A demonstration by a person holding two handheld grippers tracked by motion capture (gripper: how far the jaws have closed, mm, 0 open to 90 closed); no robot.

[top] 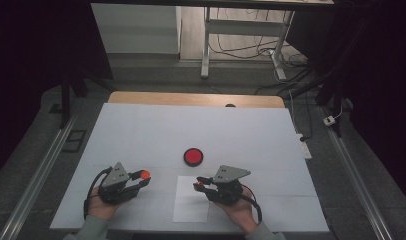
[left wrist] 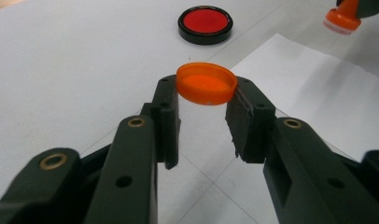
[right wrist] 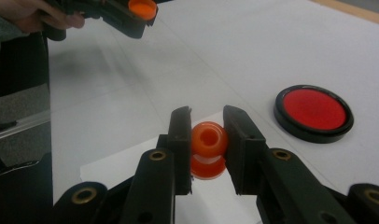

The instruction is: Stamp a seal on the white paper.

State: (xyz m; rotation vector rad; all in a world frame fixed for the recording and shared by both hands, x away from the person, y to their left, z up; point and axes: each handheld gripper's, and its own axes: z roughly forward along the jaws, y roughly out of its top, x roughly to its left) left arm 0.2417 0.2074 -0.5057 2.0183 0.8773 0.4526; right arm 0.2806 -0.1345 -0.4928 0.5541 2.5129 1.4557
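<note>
My left gripper (top: 143,179) is shut on a shallow orange cap (left wrist: 207,83), pinched by its rim between the two pads, hollow side up. My right gripper (top: 200,182) is shut on a small orange knob-shaped stamp (right wrist: 208,148), which hangs just above a white sheet of paper (top: 192,202). Between and beyond the two grippers a round black case with a red pad (top: 193,156) lies open on the table. From the left gripper view the stamp (left wrist: 342,18) shows at the top right. The cap (right wrist: 142,8) appears at the top of the right gripper view.
The white table top (top: 141,130) sits on a wooden board whose edge (top: 191,98) shows at the back. Metal rails (top: 41,170) run along both sides. Desk legs and cables (top: 271,50) stand on the floor behind.
</note>
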